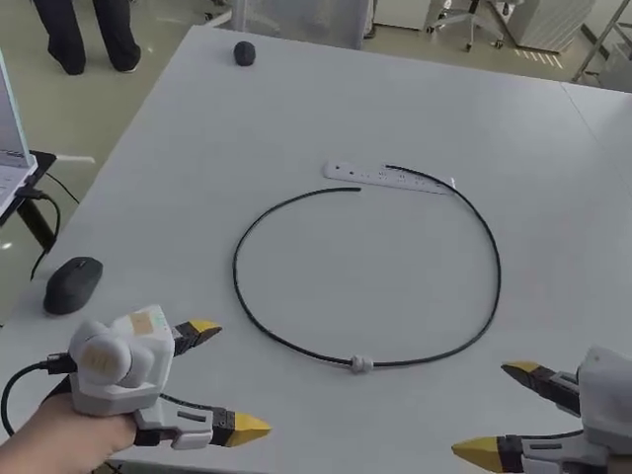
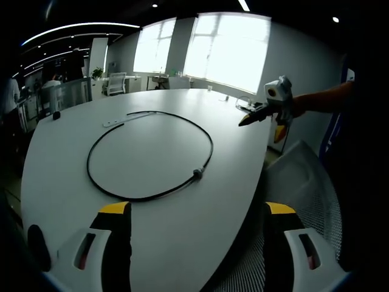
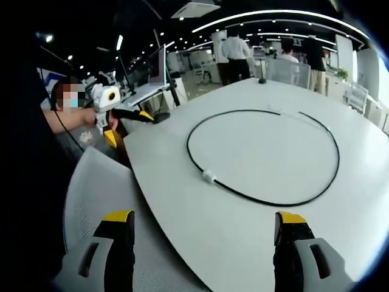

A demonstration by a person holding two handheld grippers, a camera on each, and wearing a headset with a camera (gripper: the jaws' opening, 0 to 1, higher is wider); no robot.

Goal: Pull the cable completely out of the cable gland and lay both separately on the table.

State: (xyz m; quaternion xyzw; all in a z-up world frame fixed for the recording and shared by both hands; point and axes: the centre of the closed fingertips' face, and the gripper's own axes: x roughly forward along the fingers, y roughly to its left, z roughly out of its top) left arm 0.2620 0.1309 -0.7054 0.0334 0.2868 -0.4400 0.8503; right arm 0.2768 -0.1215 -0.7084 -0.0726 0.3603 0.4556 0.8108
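A black cable (image 1: 237,259) lies in a wide loop on the white table (image 1: 178,158). A small pale cable gland (image 1: 358,364) is threaded on its near side. The left gripper view shows the cable (image 2: 210,141) and gland (image 2: 197,173) ahead of my open left gripper (image 2: 197,210). The right gripper view has the cable (image 3: 336,152) and gland (image 3: 208,176) ahead of my open right gripper (image 3: 204,217). In the head view my left gripper (image 1: 229,377) hovers near the table's front left and my right gripper (image 1: 497,411) at the front right, both empty and apart from the cable.
A white strip (image 1: 385,178) lies at the loop's far side. A dark mouse (image 1: 72,284) sits at the left edge, a small black object (image 1: 245,52) far back, a laptop (image 1: 10,138) off to the left. A white mesh chair (image 2: 304,182) stands at the table's near edge.
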